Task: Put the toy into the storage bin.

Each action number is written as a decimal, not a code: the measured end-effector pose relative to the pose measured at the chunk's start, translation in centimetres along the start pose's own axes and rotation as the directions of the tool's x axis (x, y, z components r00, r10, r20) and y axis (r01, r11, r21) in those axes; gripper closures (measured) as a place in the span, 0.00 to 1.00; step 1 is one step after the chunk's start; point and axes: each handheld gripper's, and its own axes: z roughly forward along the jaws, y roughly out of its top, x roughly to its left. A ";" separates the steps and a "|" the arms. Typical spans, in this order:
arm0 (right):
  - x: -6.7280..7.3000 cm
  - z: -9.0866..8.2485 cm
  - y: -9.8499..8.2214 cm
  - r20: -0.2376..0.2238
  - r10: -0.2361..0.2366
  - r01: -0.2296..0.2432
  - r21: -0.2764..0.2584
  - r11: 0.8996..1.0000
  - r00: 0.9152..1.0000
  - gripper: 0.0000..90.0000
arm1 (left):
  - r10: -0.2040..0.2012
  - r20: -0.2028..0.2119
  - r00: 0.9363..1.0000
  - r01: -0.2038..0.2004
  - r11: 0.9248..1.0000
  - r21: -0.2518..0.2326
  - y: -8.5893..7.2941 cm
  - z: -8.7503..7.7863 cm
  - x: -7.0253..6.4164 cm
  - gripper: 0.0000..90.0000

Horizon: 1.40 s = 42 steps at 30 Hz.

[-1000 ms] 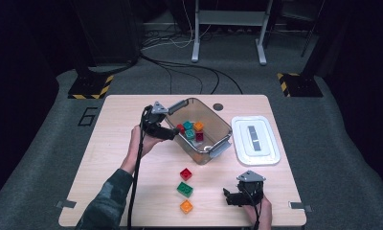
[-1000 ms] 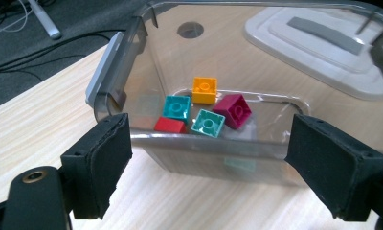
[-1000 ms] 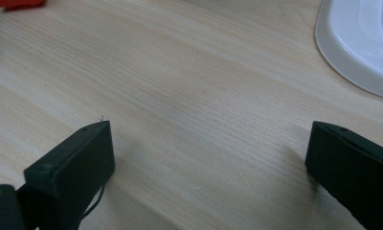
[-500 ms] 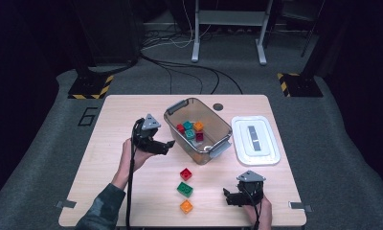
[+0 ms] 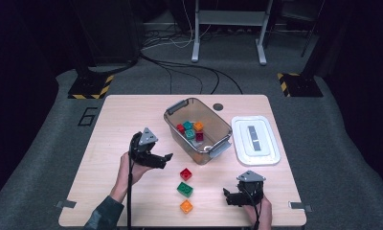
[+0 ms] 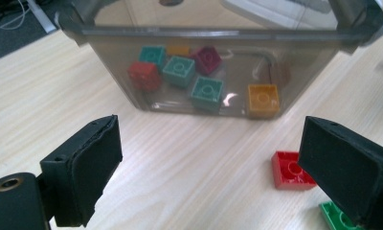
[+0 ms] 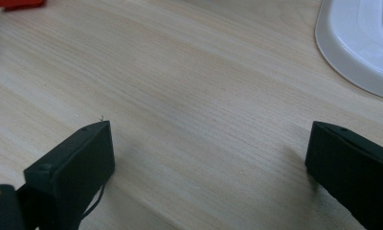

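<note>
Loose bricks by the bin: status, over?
Left hand-held gripper open, empty, jaws just widened. Right hand-held gripper open, empty. Red brick, green brick, orange brick on table. Nothing blocking.

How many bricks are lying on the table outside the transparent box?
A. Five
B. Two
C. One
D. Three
D: in the high view a red brick, a green brick and an orange brick lie in a row on the table, in front of the transparent box.
</note>
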 end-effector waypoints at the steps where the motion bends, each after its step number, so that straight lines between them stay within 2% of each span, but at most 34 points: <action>1: 0.0 0.0 0.0 0.001 -0.002 0.002 0.001 1.000 1.000 0.02 | -0.005 0.001 1.000 0.005 1.000 -0.001 -0.3 0.1 -0.1 0.07; 5: 0.0 0.0 0.0 0.000 -0.003 0.003 0.001 1.000 1.000 0.02 | -0.023 0.015 1.000 0.022 1.000 0.010 -1.4 0.6 -0.4 0.06; 14: 0.0 0.0 0.0 -0.002 -0.003 0.003 0.002 1.000 1.000 0.02 | -0.042 0.031 0.999 0.040 0.999 0.036 -2.6 1.7 -1.3 0.02; 17: 0.0 0.0 0.0 -0.002 -0.003 0.003 0.002 1.000 1.000 0.02 | -0.035 0.030 0.999 0.033 0.998 0.051 -2.9 2.1 -1.6 0.00; 18: 0.0 0.0 0.0 -0.001 -0.002 0.002 0.001 1.000 1.000 0.02 | -0.042 0.033 0.999 0.041 0.998 0.041 -3.1 2.3 -1.8 0.00; 21: 0.0 0.0 0.0 0.000 -0.002 0.002 0.001 1.000 1.000 0.02 | -0.051 0.054 0.997 0.048 0.998 0.046 -3.3 2.9 -2.3 0.00; 28: 0.0 0.0 0.0 -0.002 -0.002 0.002 0.001 1.000 1.000 0.02 | -0.047 0.096 0.994 0.039 0.996 0.083 -3.7 4.7 -3.7 0.00; 35: 0.0 0.0 0.0 -0.002 -0.001 0.001 0.001 1.000 1.000 0.02 | -0.045 0.118 0.992 0.028 0.990 0.137 -3.7 6.8 -5.1 0.00; 37: 0.0 0.0 0.0 0.000 0.000 0.000 0.000 1.000 1.000 0.02 | -0.043 0.123 0.992 0.025 0.989 0.146 -3.7 6.9 -5.2 0.00; 38: 0.0 0.0 0.0 0.002 -0.001 0.001 0.001 1.000 1.000 0.02 | -0.034 0.128 0.991 0.015 0.989 0.149 -3.7 7.0 -5.2 0.01; 42: 0.0 0.0 0.0 0.002 0.000 0.000 0.000 1.000 1.000 0.02 | -0.014 0.151 0.988 -0.010 0.988 0.156 -3.7 7.3 -5.5 0.20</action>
